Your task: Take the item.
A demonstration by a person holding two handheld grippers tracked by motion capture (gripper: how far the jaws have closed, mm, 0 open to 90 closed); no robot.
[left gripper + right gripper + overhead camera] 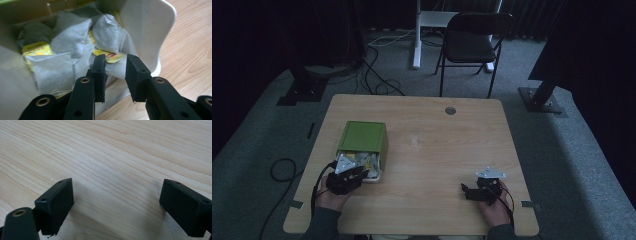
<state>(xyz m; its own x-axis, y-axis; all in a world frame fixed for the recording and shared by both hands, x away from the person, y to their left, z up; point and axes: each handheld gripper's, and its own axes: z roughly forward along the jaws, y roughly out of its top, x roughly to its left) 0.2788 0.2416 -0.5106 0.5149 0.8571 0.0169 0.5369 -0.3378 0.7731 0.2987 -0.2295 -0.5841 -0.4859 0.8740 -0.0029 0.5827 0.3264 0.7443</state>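
Tea bags (72, 47) are sitting piled in the green box (362, 137) near the tabletop's left edge, and the left gripper (116, 75) is reaching in, jaws half-open around one bag's corner, not yet pinching. Next it is needing a firm squeeze and a gentle lift, while the right gripper (117, 205) is resting wide open and empty near the front right corner
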